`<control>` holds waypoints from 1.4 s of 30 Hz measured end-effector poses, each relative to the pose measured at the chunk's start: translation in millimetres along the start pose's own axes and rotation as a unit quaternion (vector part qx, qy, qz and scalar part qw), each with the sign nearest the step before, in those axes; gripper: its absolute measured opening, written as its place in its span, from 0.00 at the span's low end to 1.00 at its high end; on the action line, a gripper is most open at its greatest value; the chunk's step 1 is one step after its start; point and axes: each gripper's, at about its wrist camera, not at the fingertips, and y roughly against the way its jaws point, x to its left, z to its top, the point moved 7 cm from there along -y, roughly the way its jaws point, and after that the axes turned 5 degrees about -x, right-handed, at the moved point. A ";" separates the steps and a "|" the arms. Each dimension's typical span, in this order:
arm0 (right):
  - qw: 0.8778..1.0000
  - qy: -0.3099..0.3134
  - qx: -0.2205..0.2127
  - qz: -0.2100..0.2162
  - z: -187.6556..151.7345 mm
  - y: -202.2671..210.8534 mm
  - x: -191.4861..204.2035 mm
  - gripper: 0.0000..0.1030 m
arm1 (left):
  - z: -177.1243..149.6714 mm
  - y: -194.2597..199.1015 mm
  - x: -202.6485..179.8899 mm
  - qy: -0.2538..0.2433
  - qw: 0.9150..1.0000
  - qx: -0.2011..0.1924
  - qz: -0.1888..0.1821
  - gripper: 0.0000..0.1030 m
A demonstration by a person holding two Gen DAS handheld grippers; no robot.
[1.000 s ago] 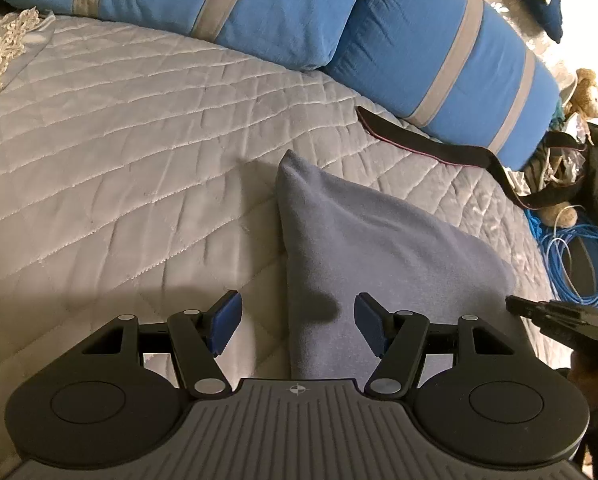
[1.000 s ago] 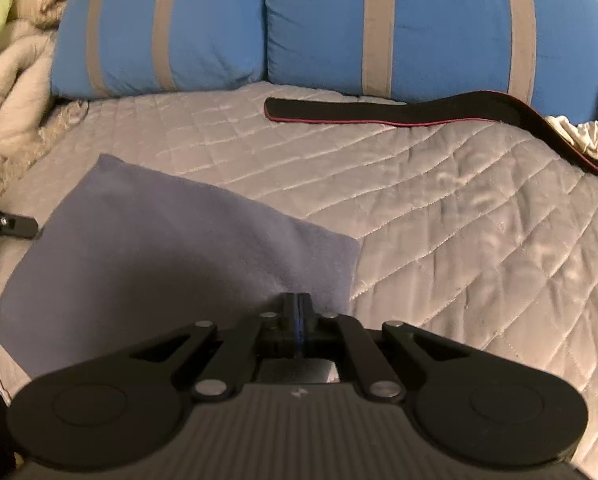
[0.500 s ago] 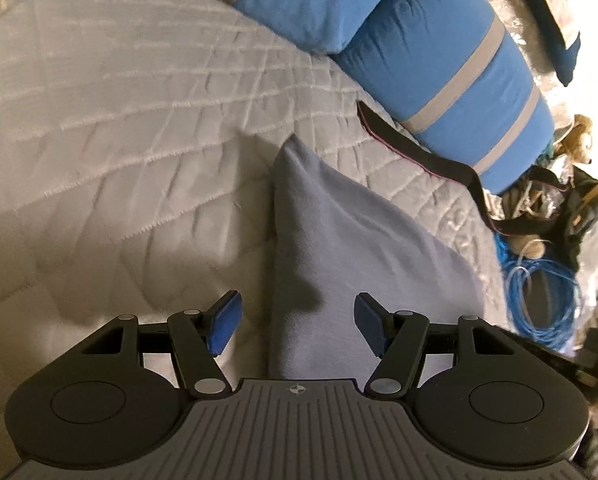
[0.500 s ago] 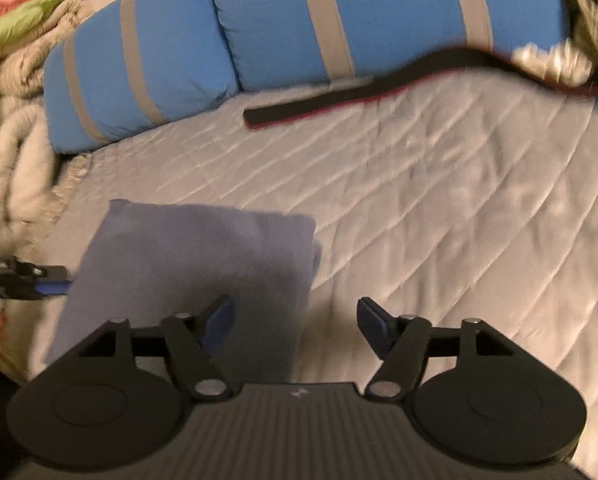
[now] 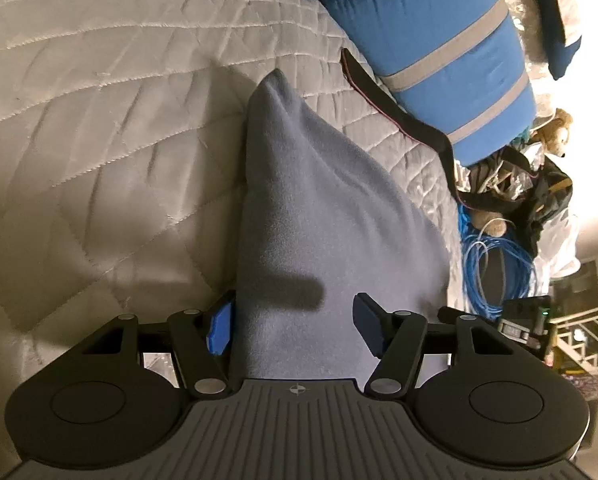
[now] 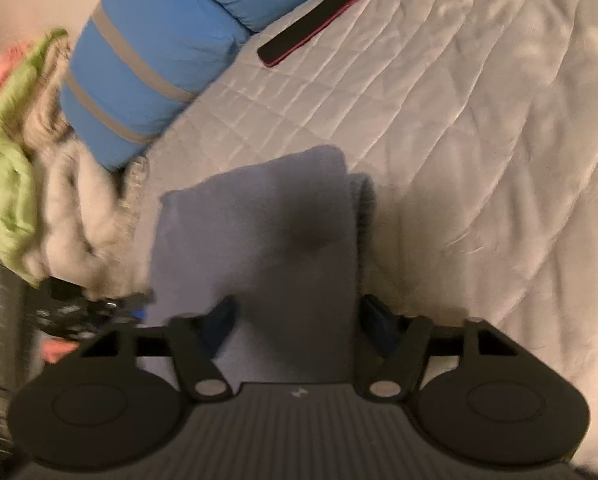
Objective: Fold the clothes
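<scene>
A grey-blue cloth (image 5: 319, 208) lies folded into a narrow strip on the quilted bedspread (image 5: 99, 120). My left gripper (image 5: 295, 328) hovers low over its near end. Its jaws are closing, the left pad at the cloth's left edge and the right pad above the fabric, with no grip. In the right wrist view the same cloth (image 6: 267, 232) runs between the fingers of my right gripper (image 6: 297, 320). Those jaws are closing too, one pad on each side of the strip and neither pressing on it. The left gripper (image 6: 95, 312) shows blurred at the left edge there.
Blue pillows with grey stripes (image 5: 439, 40) line the far side of the bed, with a black red-edged strap (image 5: 387, 104) in front of them. A coil of blue cable (image 5: 495, 264) and a stuffed bear (image 5: 555, 132) sit beyond the bed's edge. Piled blankets (image 6: 27, 160) lie left.
The right gripper let go of the cloth's corner, opened wide, then narrowed. The cloth is now folded narrower. Both grippers rolled and sank toward it, and the left jaws narrowed.
</scene>
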 end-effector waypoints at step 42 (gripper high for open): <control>0.983 0.109 -0.122 -0.080 155.9 -60.2 70.8 0.84 | 152.3 29.6 -12.0 -0.094 0.982 -0.098 0.128 0.27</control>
